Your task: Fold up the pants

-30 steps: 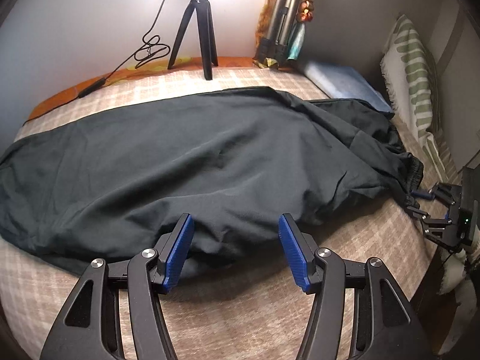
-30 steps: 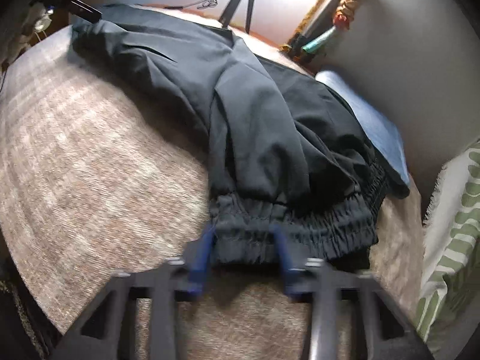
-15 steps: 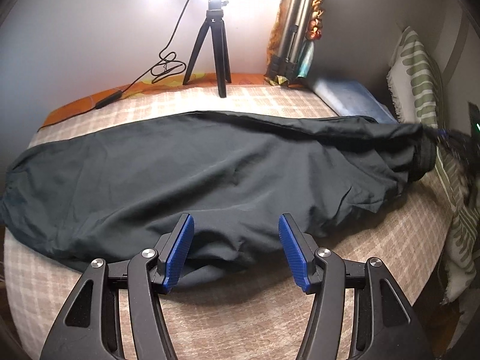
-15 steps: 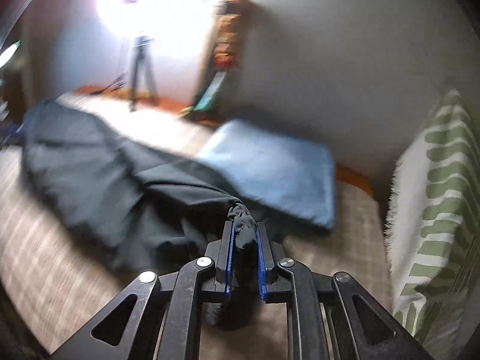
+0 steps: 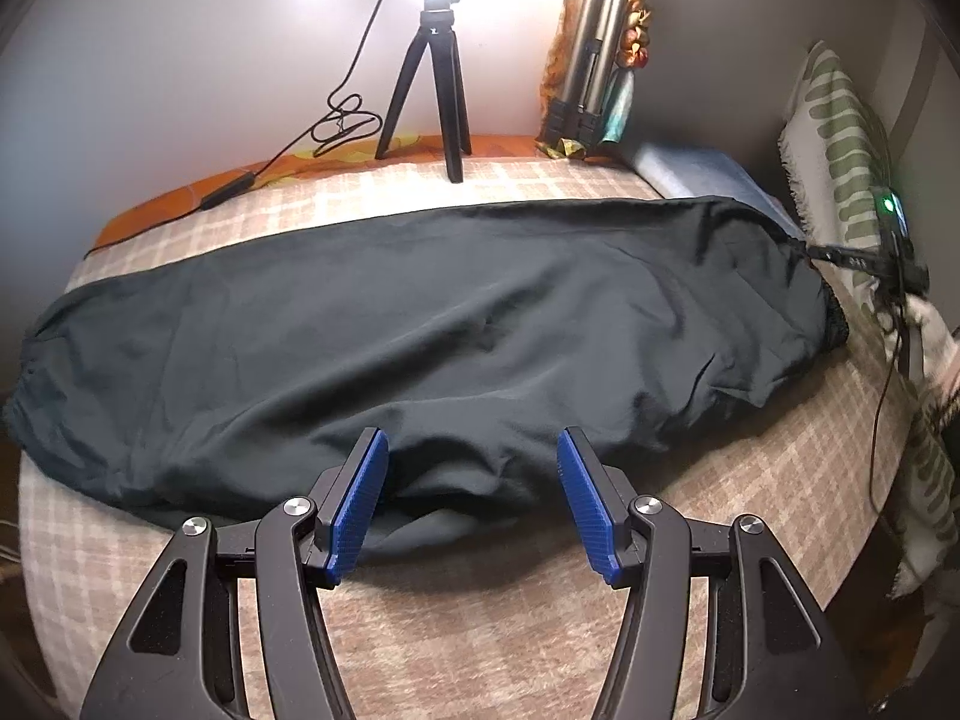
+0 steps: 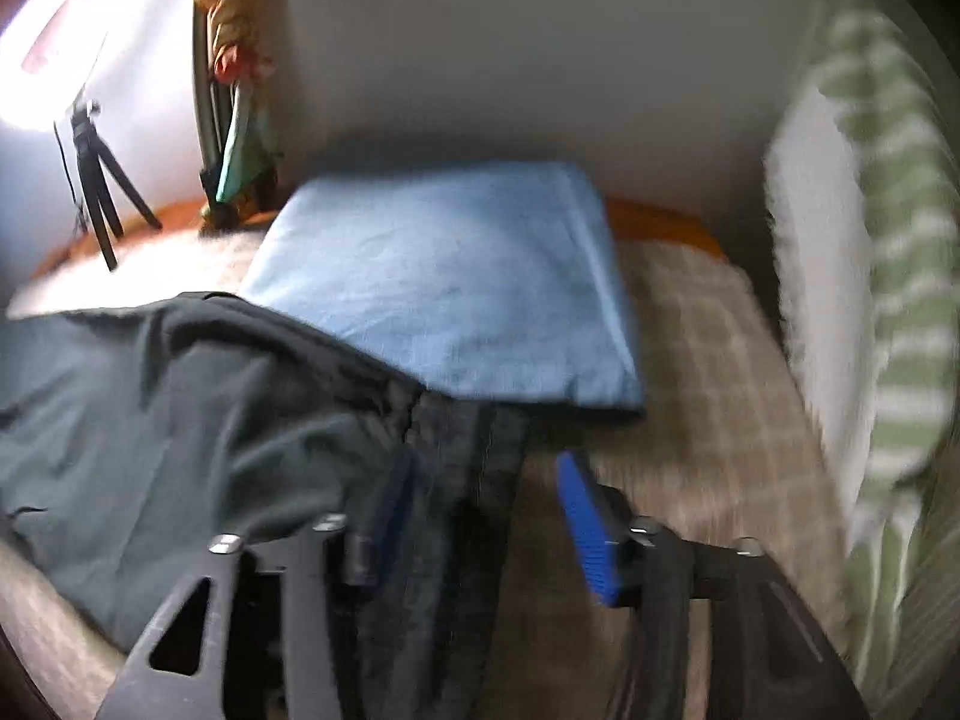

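Dark pants (image 5: 432, 324) lie stretched lengthwise across the checked bed cover (image 5: 480, 630), waistband at the right end. My left gripper (image 5: 471, 498) is open, its blue pads either side of the pants' near edge at mid-length, holding nothing. My right gripper (image 6: 486, 516) is open in a blurred view; the gathered waistband (image 6: 462, 468) lies between its pads, loose. The right gripper also shows in the left wrist view (image 5: 864, 258) at the waistband end.
A small black tripod (image 5: 438, 84) and cable stand at the back by the wall. A folded tripod with cloth (image 5: 594, 60) leans in the corner. A blue pillow (image 6: 456, 276) lies beyond the waistband. A green-striped white pillow (image 6: 864, 252) stands at the right.
My right gripper had pulled the waistband out to the right, straightening the pants, and has now opened and let it go. My left gripper has stayed open at the near edge.
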{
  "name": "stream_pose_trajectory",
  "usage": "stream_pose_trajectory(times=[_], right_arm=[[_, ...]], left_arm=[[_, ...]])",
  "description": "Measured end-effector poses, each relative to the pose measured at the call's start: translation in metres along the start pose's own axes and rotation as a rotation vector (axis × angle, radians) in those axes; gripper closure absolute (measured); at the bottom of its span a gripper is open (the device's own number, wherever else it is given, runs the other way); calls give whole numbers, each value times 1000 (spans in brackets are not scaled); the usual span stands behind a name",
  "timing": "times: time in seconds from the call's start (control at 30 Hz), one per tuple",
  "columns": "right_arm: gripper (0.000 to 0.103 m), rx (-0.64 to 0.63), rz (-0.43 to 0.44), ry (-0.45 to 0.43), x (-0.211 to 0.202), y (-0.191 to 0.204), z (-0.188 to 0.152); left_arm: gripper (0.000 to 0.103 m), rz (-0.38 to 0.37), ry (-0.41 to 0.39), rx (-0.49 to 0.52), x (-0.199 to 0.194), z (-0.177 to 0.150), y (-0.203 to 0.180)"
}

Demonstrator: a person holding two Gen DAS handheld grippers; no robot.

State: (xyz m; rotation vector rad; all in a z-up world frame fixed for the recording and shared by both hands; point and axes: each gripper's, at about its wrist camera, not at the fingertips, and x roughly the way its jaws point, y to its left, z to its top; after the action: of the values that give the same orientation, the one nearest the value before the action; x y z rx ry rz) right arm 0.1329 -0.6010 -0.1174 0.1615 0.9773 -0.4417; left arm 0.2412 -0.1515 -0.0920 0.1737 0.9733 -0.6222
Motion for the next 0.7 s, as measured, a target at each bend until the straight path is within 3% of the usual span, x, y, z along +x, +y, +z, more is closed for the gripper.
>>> stream_pose_trajectory(times=[0.2, 0.33, 0.5, 0.6, 0.7], right_arm=[[21, 164, 90, 24, -23, -9, -56], [21, 305, 205, 63, -18, -13, -85], [21, 413, 306, 89, -3, -9, -94], [16, 461, 313, 82, 4, -7, -91], [14, 519, 310, 75, 9, -8, -92]], left_arm=[[45, -64, 26, 21, 1, -11, -4], [45, -98, 72, 20, 8, -24, -2], [45, -142, 100, -32, 15, -38, 13], [45, -157, 101, -53, 22, -40, 16], [45, -107, 83, -15, 27, -37, 9]])
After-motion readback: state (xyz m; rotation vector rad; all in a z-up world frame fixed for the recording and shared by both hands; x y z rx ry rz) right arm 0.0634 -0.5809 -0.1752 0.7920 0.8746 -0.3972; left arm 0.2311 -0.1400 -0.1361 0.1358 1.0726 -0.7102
